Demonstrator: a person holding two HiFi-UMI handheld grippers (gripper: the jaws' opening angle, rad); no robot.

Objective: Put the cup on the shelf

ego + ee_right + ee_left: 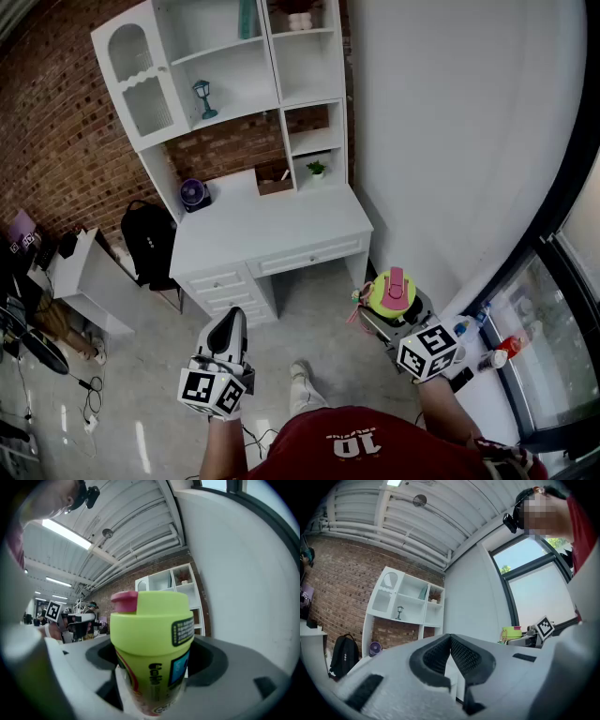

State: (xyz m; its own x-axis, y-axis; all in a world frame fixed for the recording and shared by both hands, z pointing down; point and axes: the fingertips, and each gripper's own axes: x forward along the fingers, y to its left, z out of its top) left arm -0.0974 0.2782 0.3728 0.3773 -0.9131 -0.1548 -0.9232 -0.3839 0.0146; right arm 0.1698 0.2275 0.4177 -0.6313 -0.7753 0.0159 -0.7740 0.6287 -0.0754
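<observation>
The cup (392, 291) is lime green with a pink lid tab, and it stands upright between the jaws of my right gripper (390, 302), which is shut on it at the lower right. In the right gripper view the cup (152, 639) fills the middle, with the jaws wide on either side of it. My left gripper (229, 324) hangs at the lower left with its pads (461, 656) pressed together and nothing in them. The white shelf unit (234, 66) stands on a desk against the brick wall, some way ahead of both grippers.
The white desk (272, 225) has drawers, a purple fan (194, 195) and a small plant (317, 169). A lantern (202, 97) stands on one shelf. A black backpack (150, 244) leans at the desk's left. A white wall and a window sill with bottles (497, 352) run along the right.
</observation>
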